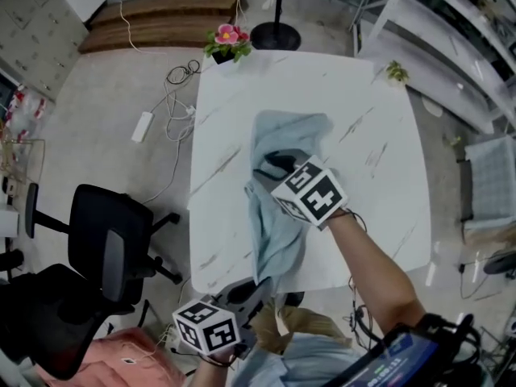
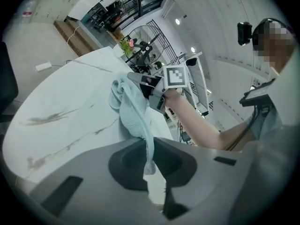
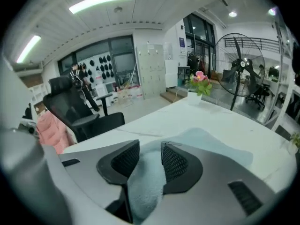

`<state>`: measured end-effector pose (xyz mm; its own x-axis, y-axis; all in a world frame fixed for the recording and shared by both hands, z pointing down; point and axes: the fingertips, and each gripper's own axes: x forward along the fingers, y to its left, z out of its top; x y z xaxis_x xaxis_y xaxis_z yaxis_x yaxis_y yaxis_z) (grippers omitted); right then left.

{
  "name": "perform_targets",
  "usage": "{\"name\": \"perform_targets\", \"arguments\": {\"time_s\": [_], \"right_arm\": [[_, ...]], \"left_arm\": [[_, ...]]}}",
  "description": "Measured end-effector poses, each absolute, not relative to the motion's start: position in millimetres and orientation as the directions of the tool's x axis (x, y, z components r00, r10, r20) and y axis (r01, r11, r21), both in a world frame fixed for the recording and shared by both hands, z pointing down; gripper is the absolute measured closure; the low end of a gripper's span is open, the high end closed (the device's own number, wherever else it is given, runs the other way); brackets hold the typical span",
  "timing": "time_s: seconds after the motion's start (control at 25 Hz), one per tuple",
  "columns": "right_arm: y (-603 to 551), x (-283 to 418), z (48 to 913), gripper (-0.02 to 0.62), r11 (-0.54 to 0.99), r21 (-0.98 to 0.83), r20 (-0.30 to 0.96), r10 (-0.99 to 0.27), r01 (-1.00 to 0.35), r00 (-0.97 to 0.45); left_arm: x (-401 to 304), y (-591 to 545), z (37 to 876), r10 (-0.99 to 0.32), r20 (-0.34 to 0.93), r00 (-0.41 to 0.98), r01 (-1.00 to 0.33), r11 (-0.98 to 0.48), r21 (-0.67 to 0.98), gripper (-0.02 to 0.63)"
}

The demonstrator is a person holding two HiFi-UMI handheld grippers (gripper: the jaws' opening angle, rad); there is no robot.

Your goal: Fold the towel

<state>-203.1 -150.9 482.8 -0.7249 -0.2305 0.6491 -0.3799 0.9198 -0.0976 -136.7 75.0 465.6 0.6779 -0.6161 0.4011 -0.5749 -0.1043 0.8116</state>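
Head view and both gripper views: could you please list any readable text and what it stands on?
None is readable.
Black-and-white marker cubes: square patterns only, no letters.
Small blue wall sign: too small to read.
Dark screen at the person's chest: blurred.

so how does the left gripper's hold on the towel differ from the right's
Grip: the left gripper has its fingers pinched shut on a thin edge of the towel; the right gripper has its fingers wider, with a thick bunch filling the gap.
Place: the left gripper is at the near edge of the table, the right gripper over its middle.
Both hold the same light blue towel.
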Motion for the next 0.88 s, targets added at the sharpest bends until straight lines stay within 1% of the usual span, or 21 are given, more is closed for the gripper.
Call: {"name": "perform_targets", "arguments": {"time_s": [0.04,0.12,0.24,0.32,0.48,0.6,0.68,0.76,0.88], "right_arm": [[-146,-199,464,0.427,0.923,-0.133,0.613,-0.209,-0.36,-0.762],[-139,-186,423,0.419,0.924,-0.183,0.524,-0.196,-0.334,-0.829],[-138,-148,374,0.42,0.918,-0.182,0.426,-0.251,-0.354,-0.869],[-140,-113,362,0.426,0.902,-0.16,0.413,-0.308,-0.401,-0.857],[-144,-33,379,0.435,0.829,-0.168,0.45,-0.417,-0.534,-0.79],[-140,14,416,0.436,0.776,-0.176,0.523,-0.447,-0.605,-0.726],[-135,32,448,0.435,0.77,-0.154,0.587,-0.433,-0.619,-0.684],[-127,36,473,0.428,0.79,-0.138,0.634,-0.394,-0.598,-0.666],[-120,20,492,0.419,0.826,-0.178,0.645,-0.312,-0.535,-0.697]], "left_arm": [[-136,72,460,-0.624,0.394,0.675,-0.57,-0.101,0.815,0.583],[-134,65,449,-0.645,0.367,0.671,-0.549,-0.098,0.83,0.583],[-134,54,434,-0.665,0.32,0.675,-0.514,-0.113,0.85,0.583],[-133,49,429,-0.674,0.311,0.67,-0.517,-0.123,0.847,0.583],[-130,38,414,-0.685,0.302,0.663,-0.528,-0.143,0.837,0.583],[-129,27,403,-0.692,0.295,0.659,-0.535,-0.156,0.83,0.583],[-129,20,397,-0.697,0.291,0.655,-0.541,-0.164,0.825,0.583],[-130,13,392,-0.703,0.286,0.651,-0.544,-0.17,0.821,0.583],[-133,2,382,-0.713,0.271,0.647,-0.541,-0.178,0.822,0.583]]}}
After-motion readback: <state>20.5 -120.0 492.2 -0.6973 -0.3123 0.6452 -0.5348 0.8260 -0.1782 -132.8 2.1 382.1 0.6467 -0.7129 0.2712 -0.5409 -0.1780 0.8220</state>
